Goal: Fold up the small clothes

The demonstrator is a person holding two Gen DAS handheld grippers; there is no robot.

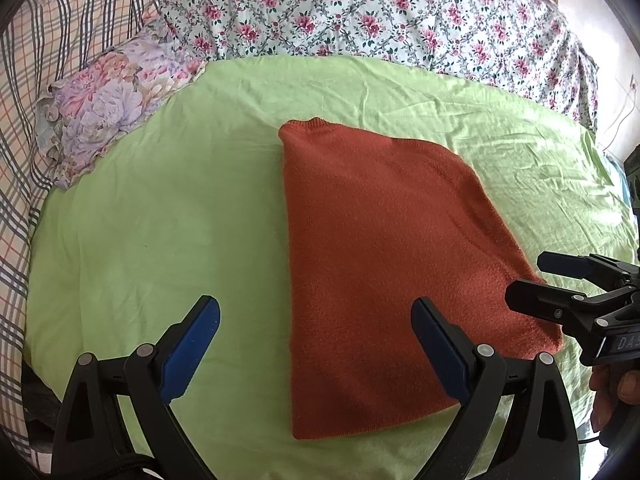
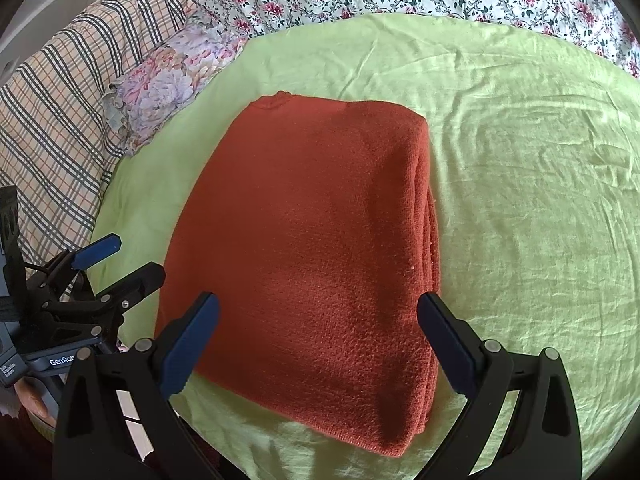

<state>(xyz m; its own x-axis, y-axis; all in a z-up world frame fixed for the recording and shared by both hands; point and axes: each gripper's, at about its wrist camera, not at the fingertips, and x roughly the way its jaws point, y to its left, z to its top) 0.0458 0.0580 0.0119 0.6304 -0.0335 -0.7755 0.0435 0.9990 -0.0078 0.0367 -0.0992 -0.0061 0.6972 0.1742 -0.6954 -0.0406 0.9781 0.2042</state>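
Note:
A rust-orange knit sweater (image 1: 384,248) lies folded into a neat rectangle on the light green sheet (image 1: 160,208); it also shows in the right wrist view (image 2: 312,240), with stacked layers along its right edge. My left gripper (image 1: 316,320) is open and empty, hovering over the sweater's near left edge. My right gripper (image 2: 318,316) is open and empty, above the sweater's near end. Each gripper shows in the other's view: the right gripper (image 1: 528,280) at the sweater's right corner, the left gripper (image 2: 132,260) beside its left edge, both with jaws apart.
A floral pillow (image 1: 108,100) lies at the back left on the green sheet (image 2: 520,200). A plaid blanket (image 1: 48,40) runs along the left side. A rose-print cover (image 1: 380,12) lies across the back. The bed's edge falls off at the right.

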